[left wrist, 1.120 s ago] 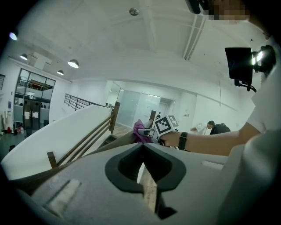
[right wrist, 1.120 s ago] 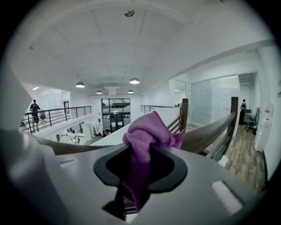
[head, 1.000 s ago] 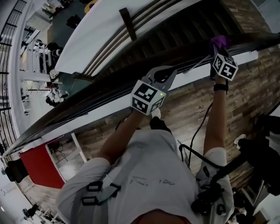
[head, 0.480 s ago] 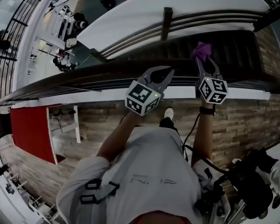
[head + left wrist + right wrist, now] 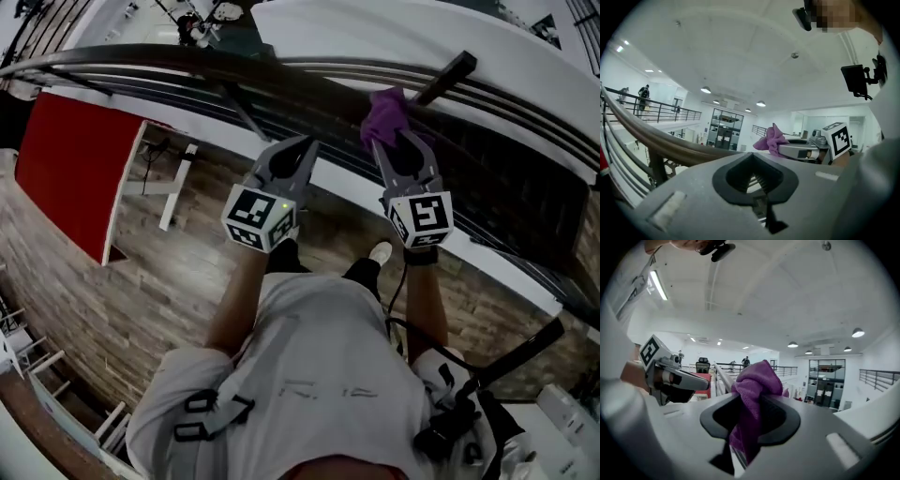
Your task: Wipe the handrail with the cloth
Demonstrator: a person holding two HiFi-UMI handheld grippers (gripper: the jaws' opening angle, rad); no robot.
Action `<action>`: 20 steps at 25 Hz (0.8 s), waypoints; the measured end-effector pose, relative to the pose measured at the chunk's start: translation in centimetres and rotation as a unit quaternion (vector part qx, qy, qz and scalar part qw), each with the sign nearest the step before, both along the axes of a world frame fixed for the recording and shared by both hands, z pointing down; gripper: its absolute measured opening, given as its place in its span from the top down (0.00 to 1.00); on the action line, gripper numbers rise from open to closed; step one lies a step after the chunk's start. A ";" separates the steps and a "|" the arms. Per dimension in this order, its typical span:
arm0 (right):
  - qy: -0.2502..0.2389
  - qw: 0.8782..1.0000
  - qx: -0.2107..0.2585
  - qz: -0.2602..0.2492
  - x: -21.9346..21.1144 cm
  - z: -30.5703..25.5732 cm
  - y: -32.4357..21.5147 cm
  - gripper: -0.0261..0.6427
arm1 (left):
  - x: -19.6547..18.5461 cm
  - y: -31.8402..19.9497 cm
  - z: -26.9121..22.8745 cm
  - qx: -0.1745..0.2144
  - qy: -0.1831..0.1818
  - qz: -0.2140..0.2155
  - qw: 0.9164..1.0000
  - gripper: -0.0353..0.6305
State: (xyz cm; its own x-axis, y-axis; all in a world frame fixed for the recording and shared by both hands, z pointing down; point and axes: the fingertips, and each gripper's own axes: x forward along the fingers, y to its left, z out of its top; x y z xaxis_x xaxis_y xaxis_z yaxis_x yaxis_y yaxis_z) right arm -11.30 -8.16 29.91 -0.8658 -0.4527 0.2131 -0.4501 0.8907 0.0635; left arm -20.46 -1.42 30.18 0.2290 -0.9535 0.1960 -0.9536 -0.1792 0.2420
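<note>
Looking down from the head view, the dark handrail [image 5: 112, 60] sweeps in a curve across the top of the picture, with thinner rails running along beside it. Both arms are stretched out toward it. The right gripper [image 5: 397, 142] is up at the rail, its claw clamped on a purple cloth [image 5: 384, 112]. In the right gripper view the cloth is pinched between the black pads. A bunch of it bulges out past the tips and a tail hangs down through the gap. From above, that bunch sits right on the line of the rail, just left of a dark post that slants off up to the right. Whether the cloth actually presses on the rail, I can't tell from here.

The left gripper [image 5: 300, 150] is just beside its partner, on the left and a touch lower, pointing at the same stretch of rail. Its own view shows the claw drawn together with only a thin slit between the pads, and nothing is held in it. In that view the rail curves past on the left, beyond the tips. The cloth and the right gripper poke up to the right.

Below the rail there is a wooden plank floor [image 5: 141, 281] and a red panel [image 5: 75, 159] off to the left.
</note>
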 end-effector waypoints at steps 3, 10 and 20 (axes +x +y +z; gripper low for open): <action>-0.003 0.998 -0.030 -0.050 -8.0 2.4 3.7 0.80 | -7.0 3.7 1.3 -0.008 0.000 -0.043 0.999 0.94; 0.042 0.991 -0.043 -0.118 -22.7 8.5 9.4 0.79 | -17.3 8.5 3.2 -0.013 0.012 -0.102 0.995 0.94; 0.042 0.993 -0.045 -0.097 -34.0 9.4 7.4 0.79 | -24.0 11.7 4.6 -0.019 0.027 -0.151 0.988 0.94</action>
State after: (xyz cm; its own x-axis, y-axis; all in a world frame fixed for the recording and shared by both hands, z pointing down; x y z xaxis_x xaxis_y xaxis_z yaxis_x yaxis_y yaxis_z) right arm -45.29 -0.73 39.34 -0.9124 -0.2557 0.3197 -0.2669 0.9637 0.0090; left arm -44.47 10.28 34.80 -0.0530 -0.9721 0.2287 -0.9479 0.1210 0.2947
